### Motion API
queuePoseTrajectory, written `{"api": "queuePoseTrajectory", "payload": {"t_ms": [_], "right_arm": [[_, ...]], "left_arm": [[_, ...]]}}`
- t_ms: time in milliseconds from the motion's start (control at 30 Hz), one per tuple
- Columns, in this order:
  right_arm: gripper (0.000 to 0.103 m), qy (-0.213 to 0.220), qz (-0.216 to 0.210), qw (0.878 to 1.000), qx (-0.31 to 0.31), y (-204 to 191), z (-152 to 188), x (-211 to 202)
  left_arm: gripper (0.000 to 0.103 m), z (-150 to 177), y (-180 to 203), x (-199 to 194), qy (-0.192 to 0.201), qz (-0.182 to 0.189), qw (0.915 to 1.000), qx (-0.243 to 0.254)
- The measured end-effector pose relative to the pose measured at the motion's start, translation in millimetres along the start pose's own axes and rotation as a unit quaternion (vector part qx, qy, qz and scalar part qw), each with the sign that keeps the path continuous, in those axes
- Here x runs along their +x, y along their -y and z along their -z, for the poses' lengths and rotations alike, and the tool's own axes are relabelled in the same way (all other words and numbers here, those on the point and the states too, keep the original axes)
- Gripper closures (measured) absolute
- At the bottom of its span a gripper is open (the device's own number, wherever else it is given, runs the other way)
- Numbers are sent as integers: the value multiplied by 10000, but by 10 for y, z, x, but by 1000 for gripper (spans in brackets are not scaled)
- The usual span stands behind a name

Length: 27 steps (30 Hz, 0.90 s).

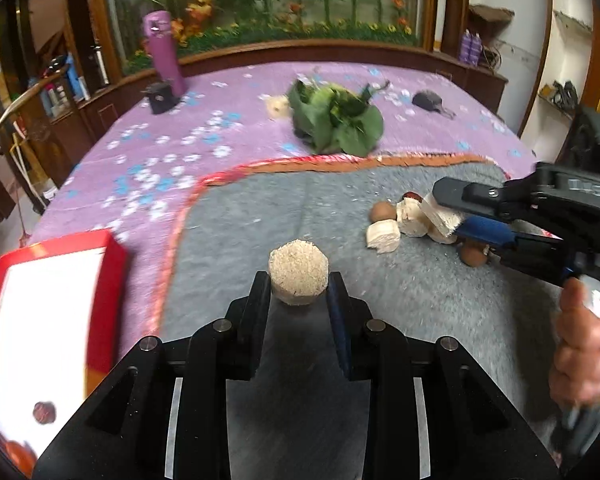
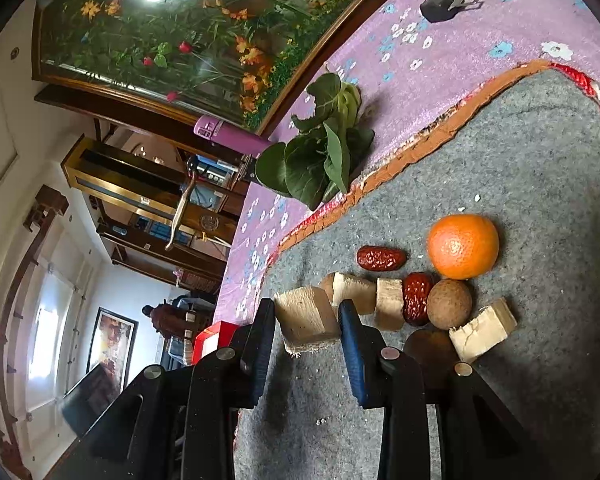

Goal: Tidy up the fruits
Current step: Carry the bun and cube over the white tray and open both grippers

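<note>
My left gripper (image 1: 299, 280) is shut on a pale sugarcane piece (image 1: 298, 270) and holds it above the grey mat (image 1: 260, 216). My right gripper (image 2: 306, 316) is shut on another pale sugarcane chunk (image 2: 306, 318); it also shows in the left wrist view (image 1: 446, 212). Beside it on the mat lie more sugarcane pieces (image 2: 390, 304), two red dates (image 2: 381, 258), a brown round longan (image 2: 449, 303) and an orange (image 2: 463, 246). A red-rimmed white tray (image 1: 48, 312) at the left holds a dark red fruit (image 1: 44, 412).
A bunch of green leafy vegetable (image 1: 336, 118) lies on the purple flowered cloth (image 1: 172, 148). A purple bottle (image 1: 165, 52) and a black object (image 1: 160, 98) stand at the back left; another black object (image 1: 428, 101) lies at the back right.
</note>
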State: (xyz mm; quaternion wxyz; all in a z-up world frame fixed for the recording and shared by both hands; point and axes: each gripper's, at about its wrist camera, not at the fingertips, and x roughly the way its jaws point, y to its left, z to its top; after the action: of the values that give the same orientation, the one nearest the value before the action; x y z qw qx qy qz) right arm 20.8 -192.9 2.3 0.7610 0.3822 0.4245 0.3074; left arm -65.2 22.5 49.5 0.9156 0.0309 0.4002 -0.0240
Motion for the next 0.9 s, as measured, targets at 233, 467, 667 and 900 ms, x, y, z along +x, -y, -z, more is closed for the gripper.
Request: {"api": "queuePoseTrajectory", "payload": {"t_ms": [233,467,667,900], "right_arm": [[71,-76,170,9995,-243,-78,34,77],[71,-378,344,9976,-476,-195,204,291],[72,-911,-107,9938,-633,-626,552,698],[72,-1594,-396,9774,-1329,-1443,1096,1428]], "left_arm": [[75,326,-403,-528,232,-229,9988,-357],[75,750,-956,-1039,479,-693,9939,-718],[75,1021,-1450,-1154,332,-1180,9870,-1042],[75,1213,-1761,-1123,189,-1426,9813,-1280]]}}
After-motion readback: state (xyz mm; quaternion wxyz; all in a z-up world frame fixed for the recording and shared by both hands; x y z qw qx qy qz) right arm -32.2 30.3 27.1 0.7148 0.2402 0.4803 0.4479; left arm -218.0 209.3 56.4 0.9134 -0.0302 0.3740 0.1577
